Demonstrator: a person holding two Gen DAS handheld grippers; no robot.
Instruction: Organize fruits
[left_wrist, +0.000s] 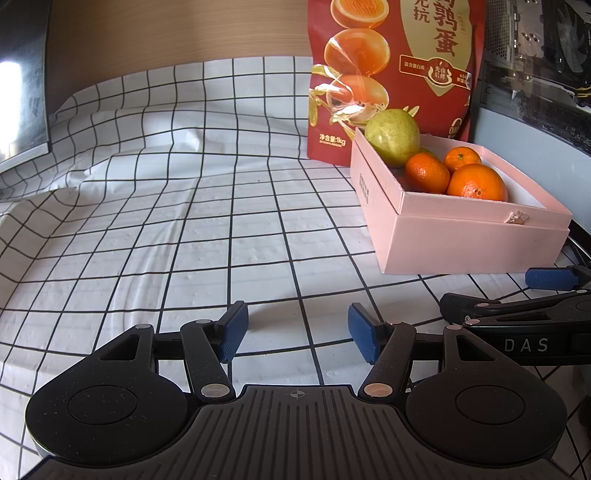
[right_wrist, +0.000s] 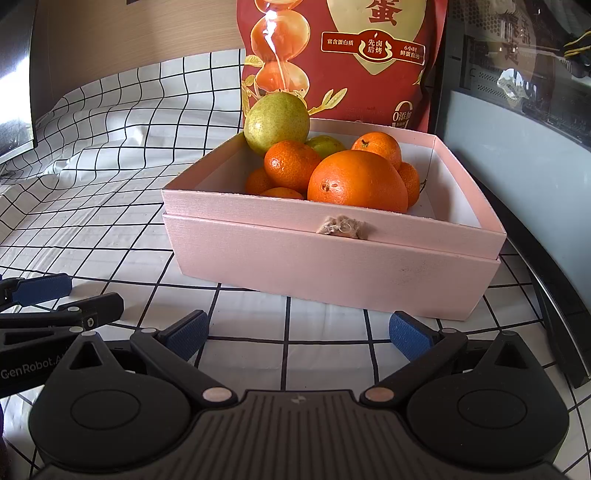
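Observation:
A pink box (right_wrist: 332, 266) stands on the checked cloth and holds a large orange (right_wrist: 358, 181), several mandarins (right_wrist: 291, 166) and a green pear (right_wrist: 275, 123) resting on its far left corner. It also shows in the left wrist view (left_wrist: 461, 236) at the right, with the pear (left_wrist: 392, 137) and the orange (left_wrist: 476, 182). My left gripper (left_wrist: 297, 332) is open and empty over bare cloth, left of the box. My right gripper (right_wrist: 299, 334) is open and empty, just in front of the box's near wall.
A red snack bag (right_wrist: 340, 59) stands upright behind the box. A dark computer case (right_wrist: 517, 92) runs along the right. A monitor (left_wrist: 22, 85) stands at the far left. The white checked cloth (left_wrist: 166, 221) is wrinkled at the back left.

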